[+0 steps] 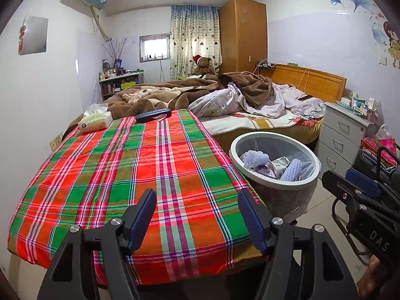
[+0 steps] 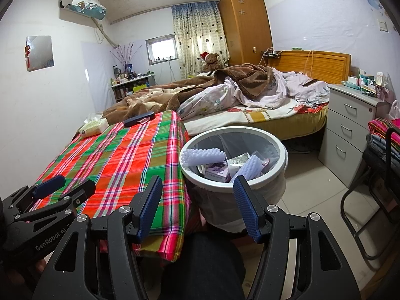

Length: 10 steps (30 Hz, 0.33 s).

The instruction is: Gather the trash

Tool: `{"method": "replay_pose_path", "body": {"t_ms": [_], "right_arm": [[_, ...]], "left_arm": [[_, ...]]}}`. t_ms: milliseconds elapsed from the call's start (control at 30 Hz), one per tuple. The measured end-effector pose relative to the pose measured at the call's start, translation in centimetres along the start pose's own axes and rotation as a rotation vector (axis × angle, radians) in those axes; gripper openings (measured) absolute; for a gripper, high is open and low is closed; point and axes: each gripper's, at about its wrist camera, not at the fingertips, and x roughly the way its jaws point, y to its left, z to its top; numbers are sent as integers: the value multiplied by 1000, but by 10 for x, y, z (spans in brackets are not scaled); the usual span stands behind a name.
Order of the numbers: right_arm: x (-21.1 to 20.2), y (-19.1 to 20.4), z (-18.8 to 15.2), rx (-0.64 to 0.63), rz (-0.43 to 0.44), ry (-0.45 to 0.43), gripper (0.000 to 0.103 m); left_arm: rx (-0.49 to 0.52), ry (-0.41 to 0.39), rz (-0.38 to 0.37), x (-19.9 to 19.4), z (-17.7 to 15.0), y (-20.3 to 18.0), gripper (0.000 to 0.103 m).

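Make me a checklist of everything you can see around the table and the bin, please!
Surface: plaid tablecloth, mostly bare.
Job's things: trash bin beside the table, holding foam pieces and cartons.
Clutter: tissue pack and dark case at the far edge.
Grippers: left gripper and right gripper both open, holding nothing.
Cables: cords at the headboard.
Surroundings: unmade bed, wardrobe, drawers.

A home bedroom: an unmade bed [image 1: 250, 115] with wooden headboard [image 1: 307, 81], tall wardrobe [image 1: 242, 32] far back, drawer nightstand [image 1: 345, 135] right, curtained window [image 1: 155, 47].
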Motion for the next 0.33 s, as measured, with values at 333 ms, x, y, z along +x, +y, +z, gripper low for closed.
{"method": "replay_pose_path", "body": {"t_ms": [333], "right_arm": [[0,1,0,-1,-1,0,61]], "left_arm": [[-6,5,-4,3,-2,2,67]]}}
